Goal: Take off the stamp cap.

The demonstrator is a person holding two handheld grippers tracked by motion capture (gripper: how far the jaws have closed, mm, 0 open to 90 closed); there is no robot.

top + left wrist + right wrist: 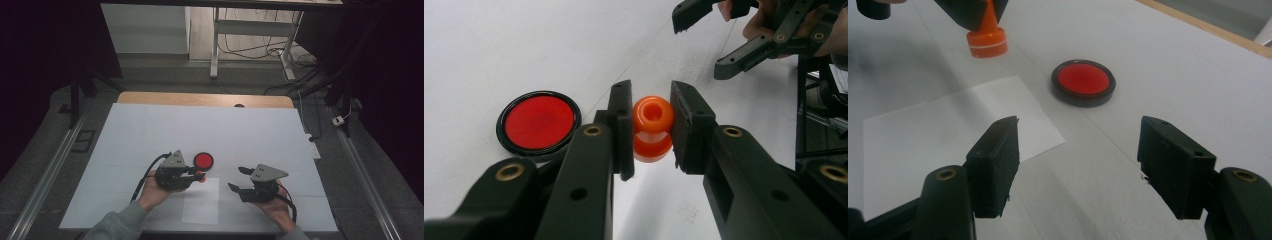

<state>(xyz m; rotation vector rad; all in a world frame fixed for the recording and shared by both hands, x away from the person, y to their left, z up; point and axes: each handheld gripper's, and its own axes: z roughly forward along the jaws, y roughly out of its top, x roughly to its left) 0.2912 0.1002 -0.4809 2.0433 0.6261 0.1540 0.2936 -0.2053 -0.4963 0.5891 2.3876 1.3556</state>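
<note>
Item: orange stamp [652, 127], clamped by its narrow neck between the left gripper [196, 173] jaws, held just above the near-left edge of the white paper sheet [201, 201]; red ink pad [203, 160] just beyond it.
Right gripper [238, 179]: jaws apart, empty, near right.
Risk: smooth rounded knob may twist or slip; tilted pressing would likely smear the print; unheld paper could shift.

- Looks like a lab or test room: a white-covered worktop [150, 130] under dark surroundings.
- Metal floor rails [47, 175] flank it.
- Loose cables [250, 50] and a power strip [313, 146] lie on grey floor behind, beside a bare desk frame [216, 40].
</note>
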